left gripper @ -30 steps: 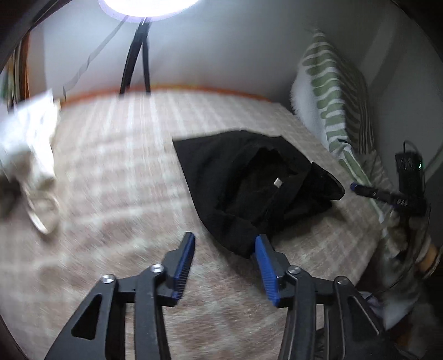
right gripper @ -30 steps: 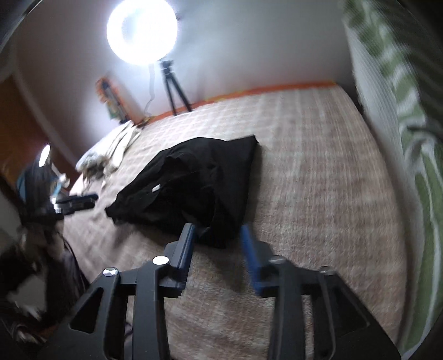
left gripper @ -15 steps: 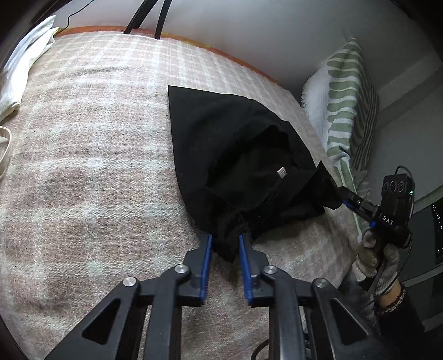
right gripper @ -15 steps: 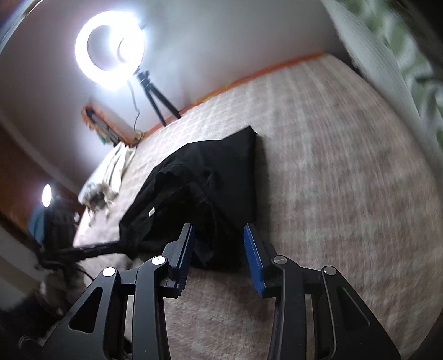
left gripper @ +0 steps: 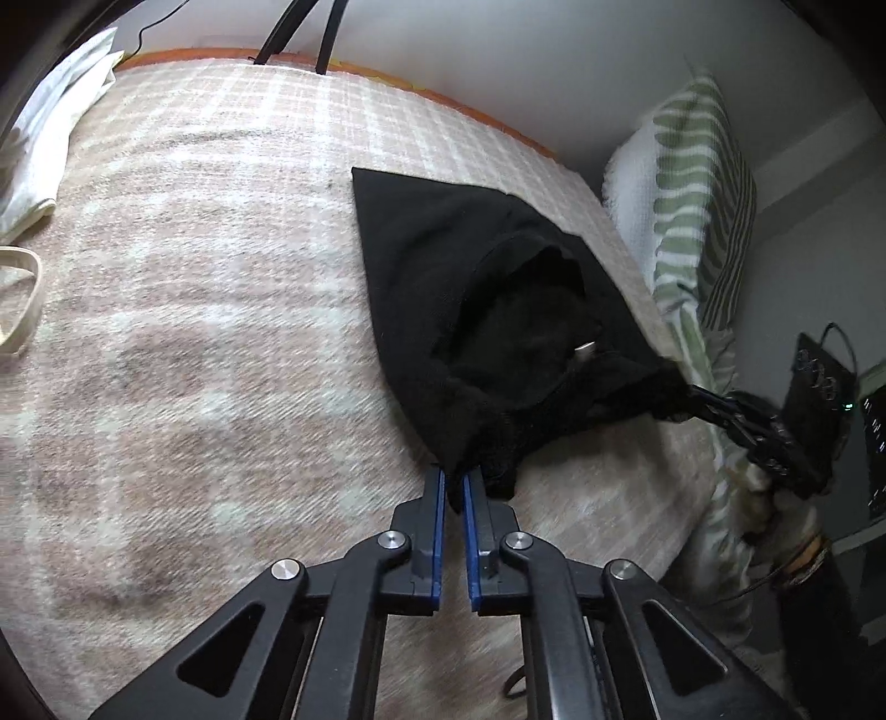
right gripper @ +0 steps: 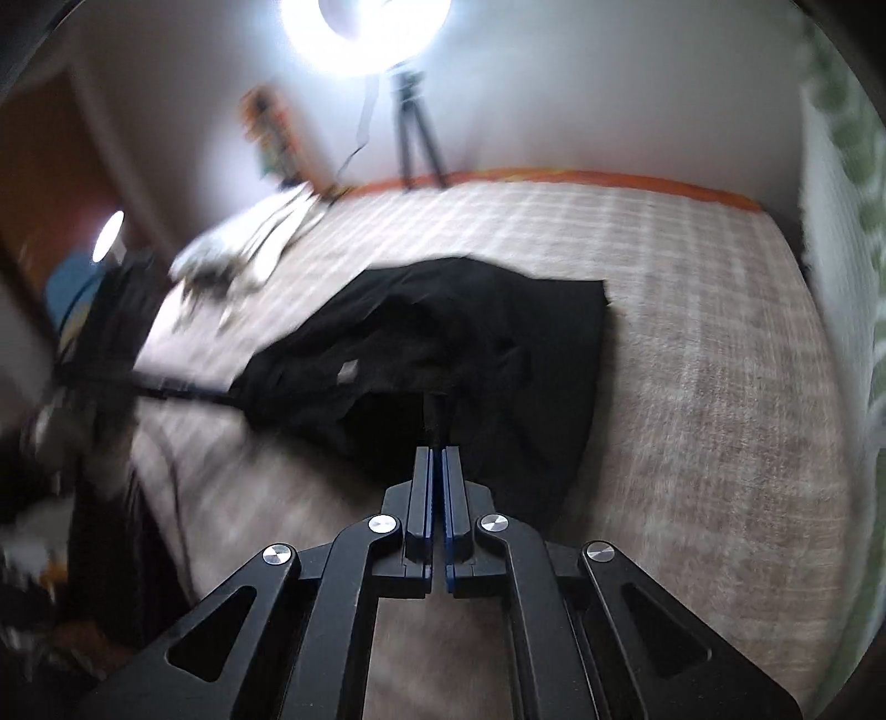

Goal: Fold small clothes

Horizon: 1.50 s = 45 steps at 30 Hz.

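I count: 1 crumpled black cloth garment | 2 black two-finger grippers with blue pads, mine | 1 green-and-white leaf-patterned pillow | 1 round glowing ring lamp

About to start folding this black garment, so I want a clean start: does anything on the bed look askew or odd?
The black garment lies bunched and skewed, its opening gaping with a tag showing. Both grippers, left and right, pinch its near edges. Pale clothes sit heaped at the bed's far corner.

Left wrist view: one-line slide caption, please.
Left gripper pinching the near corner of a crumpled black garment on a plaid blanket; right gripper clamps its far edge.
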Tool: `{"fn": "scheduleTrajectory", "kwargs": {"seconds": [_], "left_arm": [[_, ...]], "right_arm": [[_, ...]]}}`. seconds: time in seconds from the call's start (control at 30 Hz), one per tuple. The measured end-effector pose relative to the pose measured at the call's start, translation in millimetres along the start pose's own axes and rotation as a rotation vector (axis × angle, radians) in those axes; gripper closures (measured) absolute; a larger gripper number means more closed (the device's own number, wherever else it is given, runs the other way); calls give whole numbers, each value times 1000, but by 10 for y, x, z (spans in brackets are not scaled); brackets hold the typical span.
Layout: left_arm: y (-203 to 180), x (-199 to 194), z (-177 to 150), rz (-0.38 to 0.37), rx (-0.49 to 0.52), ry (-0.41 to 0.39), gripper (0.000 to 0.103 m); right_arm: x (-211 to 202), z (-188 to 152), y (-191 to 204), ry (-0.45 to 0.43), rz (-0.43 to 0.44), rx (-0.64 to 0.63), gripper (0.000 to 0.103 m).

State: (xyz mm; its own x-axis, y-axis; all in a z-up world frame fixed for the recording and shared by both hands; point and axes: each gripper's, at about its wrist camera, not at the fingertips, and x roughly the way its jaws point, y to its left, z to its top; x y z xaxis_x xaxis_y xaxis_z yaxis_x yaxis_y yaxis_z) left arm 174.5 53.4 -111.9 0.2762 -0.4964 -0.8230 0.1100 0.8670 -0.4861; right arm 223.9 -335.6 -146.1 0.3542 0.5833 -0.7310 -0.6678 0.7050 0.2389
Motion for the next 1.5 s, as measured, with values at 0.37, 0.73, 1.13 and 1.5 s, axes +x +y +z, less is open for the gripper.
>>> {"fn": "scheduleTrajectory", "kwargs": {"seconds": [0.37,0.73,1.13,1.5], "left_arm": [[76,-74,-28,-25,-27,14,62],[5,33,61,-132,-75,19,102],[99,-228,175,39,84,-20,64],[227,184,1145,45,15,-118,48]], "right_arm": [[-258,-214,-710,-72,44,443,56],[233,-175,-594,44,116,470,100],[-67,-5,-718,15,79,339,82],[430,704,-1271,-99,101,467,78]]}}
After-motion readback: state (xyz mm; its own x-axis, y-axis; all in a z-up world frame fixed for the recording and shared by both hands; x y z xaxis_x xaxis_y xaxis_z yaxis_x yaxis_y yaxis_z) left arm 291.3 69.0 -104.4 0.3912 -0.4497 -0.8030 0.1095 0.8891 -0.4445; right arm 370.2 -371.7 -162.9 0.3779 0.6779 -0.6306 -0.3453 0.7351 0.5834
